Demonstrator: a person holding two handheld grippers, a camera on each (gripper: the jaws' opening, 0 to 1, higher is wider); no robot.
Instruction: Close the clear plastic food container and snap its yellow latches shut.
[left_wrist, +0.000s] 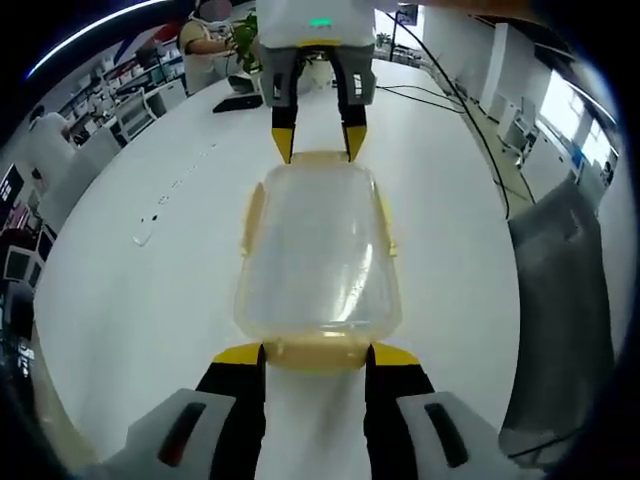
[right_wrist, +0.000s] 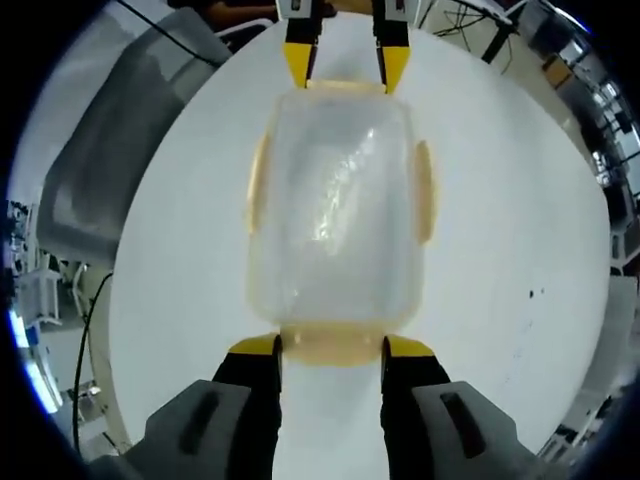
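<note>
I see the clear container (left_wrist: 318, 255) in the middle of the left gripper view, resting on the white round table (left_wrist: 150, 300) with its lid already on top. My left gripper (left_wrist: 316, 353) comes up from the bottom of that frame. Its jaws are open about as wide as the yellow end latch (left_wrist: 318, 352), and the tips stand on both sides of this latch, very close to it, but I cannot tell if they really press it. They are holding nothing.

In the right gripper view the container (right_wrist: 340, 205) is again in the centre, and my right gripper (right_wrist: 331, 346) is at the bottom, open in the same way around the other end latch (right_wrist: 332, 343). The opposite gripper shows at the top of each frame.

The side latches (right_wrist: 424, 190) appear to stand a little out from the walls (I judge they are not snapped yet).

The risk, in my opinion: the table is smooth, so if one gripper pushes harder than the other, the light container may slide or turn. Also the lid may lift at one end if it is not seated well.
</note>
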